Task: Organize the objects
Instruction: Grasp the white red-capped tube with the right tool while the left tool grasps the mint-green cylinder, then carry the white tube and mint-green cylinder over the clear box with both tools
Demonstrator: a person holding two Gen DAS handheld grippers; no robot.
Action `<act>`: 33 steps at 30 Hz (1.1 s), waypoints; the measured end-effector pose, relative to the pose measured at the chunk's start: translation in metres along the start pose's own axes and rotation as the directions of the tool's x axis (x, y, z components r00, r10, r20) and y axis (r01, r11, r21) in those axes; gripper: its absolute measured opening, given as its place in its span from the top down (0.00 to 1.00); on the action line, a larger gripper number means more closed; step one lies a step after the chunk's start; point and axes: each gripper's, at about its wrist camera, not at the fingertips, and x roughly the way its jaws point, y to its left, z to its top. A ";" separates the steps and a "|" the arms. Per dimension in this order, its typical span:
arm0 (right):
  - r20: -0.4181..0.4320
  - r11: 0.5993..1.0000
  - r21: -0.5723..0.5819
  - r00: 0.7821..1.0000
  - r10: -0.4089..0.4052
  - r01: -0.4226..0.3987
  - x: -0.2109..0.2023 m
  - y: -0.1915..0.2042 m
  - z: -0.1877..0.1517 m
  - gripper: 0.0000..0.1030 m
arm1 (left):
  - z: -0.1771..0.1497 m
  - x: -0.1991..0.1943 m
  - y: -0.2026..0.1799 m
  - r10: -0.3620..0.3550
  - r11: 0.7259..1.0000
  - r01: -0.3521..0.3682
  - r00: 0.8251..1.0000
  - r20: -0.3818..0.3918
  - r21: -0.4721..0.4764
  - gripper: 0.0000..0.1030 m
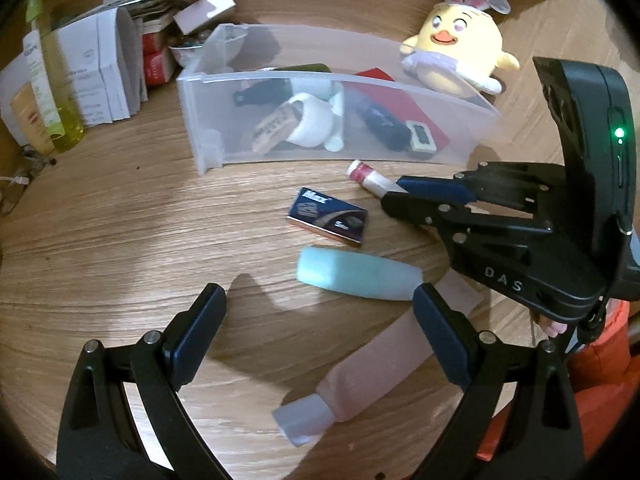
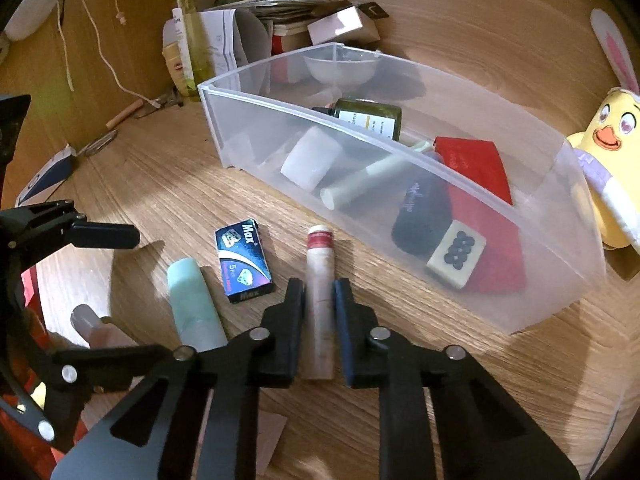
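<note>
Right wrist view: right tongs [image 2: 318, 312] closed on a slim tube with a red band [image 2: 319, 280], one pad on each side of its lower half. Tube flat on the counter [image 2: 400, 380], long axis running straight up the frame along the fingers, red-banded end pointing away from the camera toward the clear plastic bin [image 2: 520, 280]. Just left of it, a dark blue "Max" box [image 2: 243, 260], then a mint-green tube [image 2: 194, 304] lying roughly parallel. Bin contents readable from this side: a dark green jar [image 2: 368, 118], a white block [image 2: 310, 158], a pale stick [image 2: 368, 184], a black case [image 2: 420, 216], a domino-like tile with black dots [image 2: 456, 254], a red card [image 2: 476, 168]. Left tongs [image 2: 100, 236] entering at the left edge.

Left wrist view: left tongs [image 1: 320, 320] spread wide, nothing between the pads, hovering over the mint-green tube [image 1: 356, 276] and a pink tube with a pale cap [image 1: 360, 380], the latter barely seen from the other camera. Red-banded tube [image 1: 370, 176] crossing the frame diagonally here, capped end up-left near the bin's [image 1: 200, 92] front wall, lower end hidden in the right tongs [image 1: 394, 192]. Yellow chick plush with rabbit ears [image 1: 456, 48] fully seen behind the bin; a heap of boxes and bottles [image 1: 100, 60] at upper left.
</note>
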 end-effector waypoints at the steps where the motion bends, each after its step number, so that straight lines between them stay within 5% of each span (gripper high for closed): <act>1: 0.002 1.000 0.000 1.000 -0.001 0.001 -0.001 0.000 -0.001 0.86 | 0.000 0.000 -0.002 -0.002 1.000 0.002 1.000 -0.002 0.006 0.08; 15: 0.050 0.996 0.091 0.998 -0.026 0.021 -0.030 -0.030 -0.019 0.86 | 0.006 0.016 -0.017 0.026 0.997 -0.026 1.000 -0.006 0.068 0.07; 21: 0.069 0.993 0.114 0.997 -0.022 0.014 -0.038 -0.038 -0.023 0.86 | 0.010 0.018 -0.016 0.066 0.994 -0.067 0.998 0.012 0.083 0.29; 33: 0.118 0.993 0.119 0.993 -0.014 0.000 -0.054 -0.037 -0.023 0.86 | 0.012 0.006 -0.011 0.075 0.996 -0.079 0.995 0.067 0.052 0.29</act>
